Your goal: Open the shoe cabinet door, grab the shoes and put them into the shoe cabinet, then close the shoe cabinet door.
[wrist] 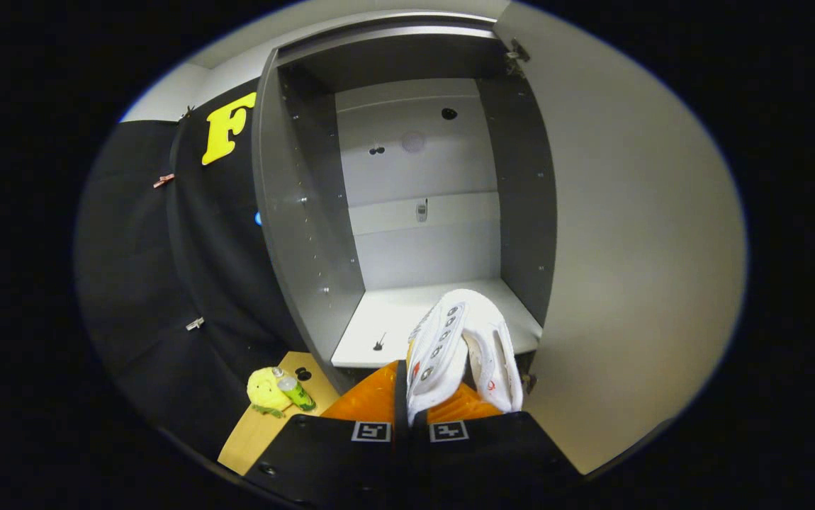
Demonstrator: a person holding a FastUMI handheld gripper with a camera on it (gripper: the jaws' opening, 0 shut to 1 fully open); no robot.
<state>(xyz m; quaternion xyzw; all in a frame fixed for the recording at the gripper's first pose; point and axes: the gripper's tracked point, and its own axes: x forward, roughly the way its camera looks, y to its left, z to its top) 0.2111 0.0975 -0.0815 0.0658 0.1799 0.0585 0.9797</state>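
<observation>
A: Clearly, the white shoe [461, 347] is held in the tongs [411, 404], which are closed on it near its heel end, with the toe raised over the front edge of the cabinet's bottom shelf [379, 326]. The shoe cabinet [301, 212] is seen open, and its door [627, 248] is swung out beside the shoe.

B: What might be expected to go wrong from here?

A: The shoe is gripped at one end only, so it could be tipped or twisted out of the grip if the toe were knocked. A slip would most likely be caused by the toe or sole being caught on the shelf's front lip.

B: And the door?

A: The door stands just beside the shoe. It could be brushed by the shoe or the tongs, and the hinge [517, 53] could be pushed against.

B: Is anything else at risk?

A: A yellow plush toy [266, 389] and a small green bottle [295, 393] are lying on the tabletop [259, 432] well to the other side, so they are unlikely to be disturbed. If the shoe were released too near the lip, closing could be blocked by an overhanging heel.
</observation>
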